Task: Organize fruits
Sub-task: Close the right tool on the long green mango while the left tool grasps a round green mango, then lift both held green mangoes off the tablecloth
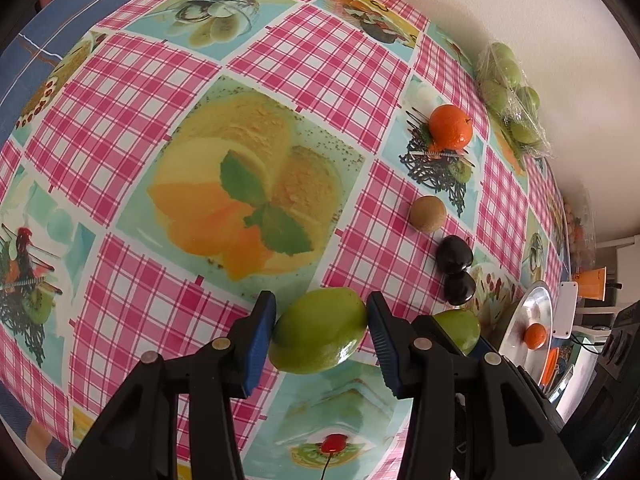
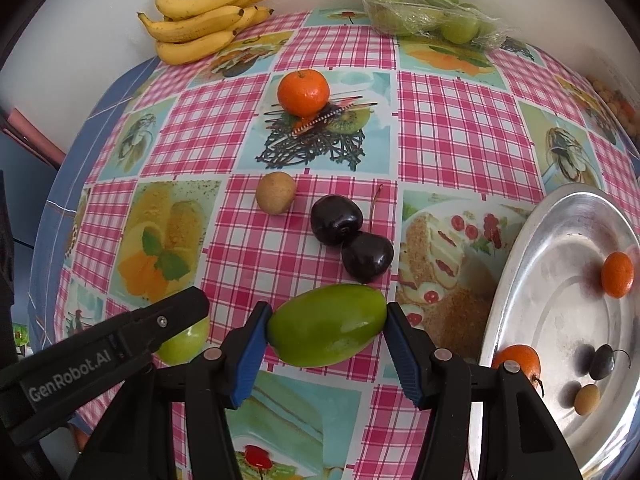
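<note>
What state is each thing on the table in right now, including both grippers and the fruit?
left gripper: shut on a green fruit
right gripper: shut on a second green fruit
metal tray: partly filled
tangerine: loose on the cloth
brown fruit: loose on the cloth
two dark cherries: touching each other, not on the tray
bananas: bunched by the wall
green fruits pack: wrapped

A pink checked tablecloth (image 2: 440, 120) printed with dessert pictures covers the table, against a white wall (image 2: 100, 20).

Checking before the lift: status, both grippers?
Left gripper shut on green fruit. Right gripper shut on second green fruit. Cherries just beyond.
</note>
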Tool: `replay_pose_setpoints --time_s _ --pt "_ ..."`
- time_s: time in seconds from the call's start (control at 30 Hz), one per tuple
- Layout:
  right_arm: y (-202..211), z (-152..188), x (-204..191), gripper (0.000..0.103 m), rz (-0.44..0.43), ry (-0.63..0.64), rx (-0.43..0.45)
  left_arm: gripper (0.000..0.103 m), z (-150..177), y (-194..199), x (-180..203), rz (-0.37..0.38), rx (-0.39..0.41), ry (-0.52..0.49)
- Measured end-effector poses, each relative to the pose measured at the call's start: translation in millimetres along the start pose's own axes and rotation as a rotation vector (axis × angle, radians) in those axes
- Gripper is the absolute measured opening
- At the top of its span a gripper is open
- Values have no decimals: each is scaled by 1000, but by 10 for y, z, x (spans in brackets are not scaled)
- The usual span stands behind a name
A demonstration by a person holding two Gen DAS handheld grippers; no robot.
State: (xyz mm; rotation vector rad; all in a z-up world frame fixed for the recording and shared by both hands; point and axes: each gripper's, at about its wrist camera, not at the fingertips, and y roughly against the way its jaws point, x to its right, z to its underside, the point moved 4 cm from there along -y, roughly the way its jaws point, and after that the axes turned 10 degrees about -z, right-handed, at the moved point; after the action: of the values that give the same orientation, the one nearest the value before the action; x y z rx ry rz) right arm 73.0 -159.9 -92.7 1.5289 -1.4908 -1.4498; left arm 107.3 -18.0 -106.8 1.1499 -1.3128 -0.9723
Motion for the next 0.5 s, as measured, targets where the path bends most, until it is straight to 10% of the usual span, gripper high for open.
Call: replay_pose_setpoints --time_s 0.5 --pt "244 55 55 60 -15 -36 16 44 -14 128 9 35 32 -6"
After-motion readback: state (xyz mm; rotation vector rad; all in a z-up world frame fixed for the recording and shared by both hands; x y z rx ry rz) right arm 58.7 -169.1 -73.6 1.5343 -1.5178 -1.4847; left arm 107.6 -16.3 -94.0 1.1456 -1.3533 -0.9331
